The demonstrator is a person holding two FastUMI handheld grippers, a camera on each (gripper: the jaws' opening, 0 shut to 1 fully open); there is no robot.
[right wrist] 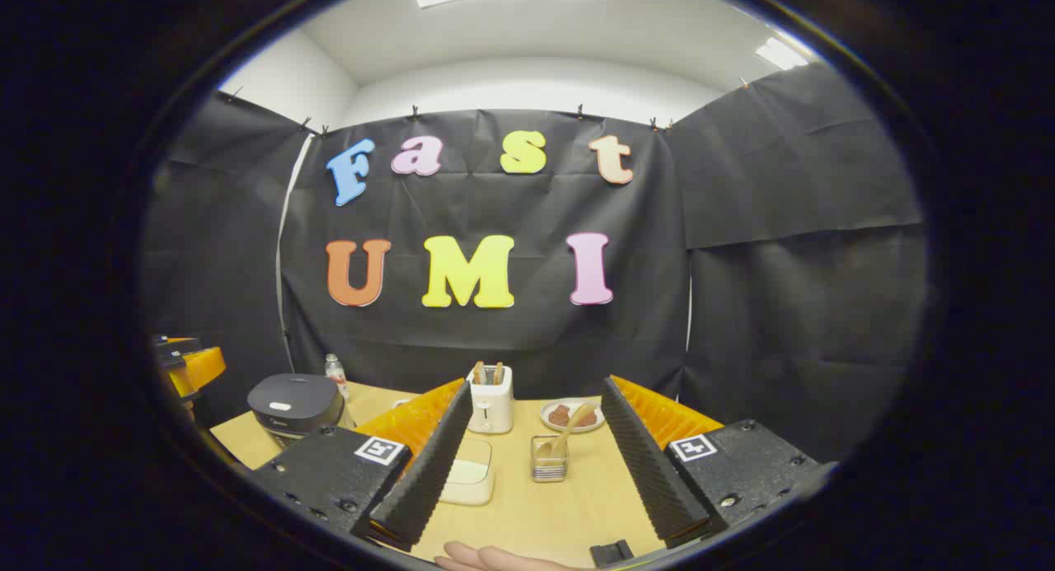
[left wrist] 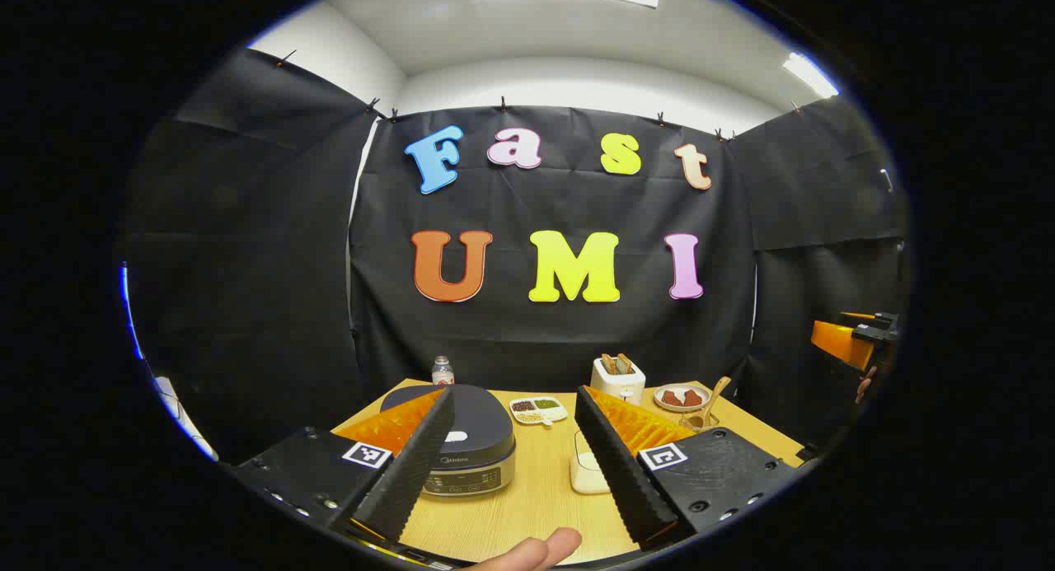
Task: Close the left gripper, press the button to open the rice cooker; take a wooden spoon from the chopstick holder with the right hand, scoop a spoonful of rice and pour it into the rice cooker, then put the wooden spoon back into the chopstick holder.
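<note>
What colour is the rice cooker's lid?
The rice cooker lid is dark grey, seen best in the left gripper view.

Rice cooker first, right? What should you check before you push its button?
1. Rice cooker lid is down, ready to be opened: ok.
2. Left gripper must be closed for pressing: not ok, its fingers stand wide apart.
3. Button on the lid can be seen between the left fingers: ok.
4. Wooden spoon stands in the chopstick holder, waiting: ok.
5. Right gripper is open and holds nothing, free for the spoon: ok.
6. Rice in the white container: cannot tell how much is there.
</note>
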